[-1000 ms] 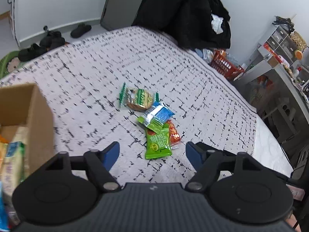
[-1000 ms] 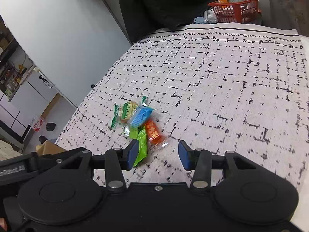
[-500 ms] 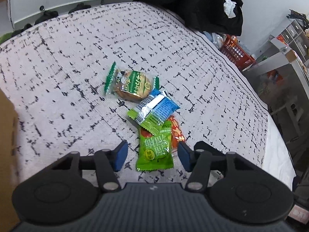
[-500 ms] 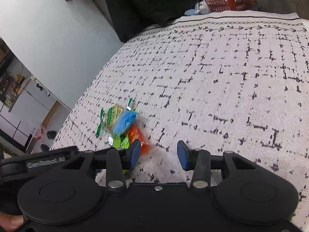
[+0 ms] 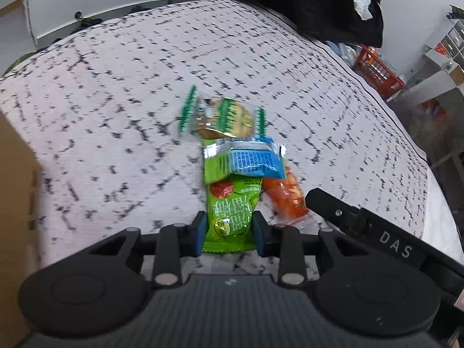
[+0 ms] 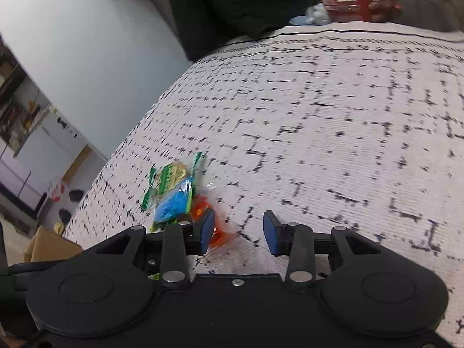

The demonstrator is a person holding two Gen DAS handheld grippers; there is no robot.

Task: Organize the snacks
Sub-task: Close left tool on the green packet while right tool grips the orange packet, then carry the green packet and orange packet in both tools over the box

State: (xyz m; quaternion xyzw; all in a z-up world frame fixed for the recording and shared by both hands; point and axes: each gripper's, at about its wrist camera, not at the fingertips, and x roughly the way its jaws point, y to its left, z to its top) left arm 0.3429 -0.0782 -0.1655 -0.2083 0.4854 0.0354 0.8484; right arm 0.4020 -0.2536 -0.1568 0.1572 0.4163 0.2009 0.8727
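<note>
Several snack packets lie in a pile on the patterned bedspread. My left gripper has its blue pads on both sides of a bright green packet, touching its edges. Behind that packet lie a blue-and-green packet, an orange packet and a green-striped biscuit packet. My right gripper is open and empty, just right of the pile; the orange packet sits by its left pad, with the blue packet and the biscuit packet beyond.
A cardboard box stands at the left edge and also shows in the right wrist view. Dark clothes hang beyond the bed. A red basket and shelves stand past the far side. The right tool's body is close on the right.
My left gripper has moved forward onto the pile and narrowed around the bright green packet. My right gripper has moved closer to the orange packet and stayed open.
</note>
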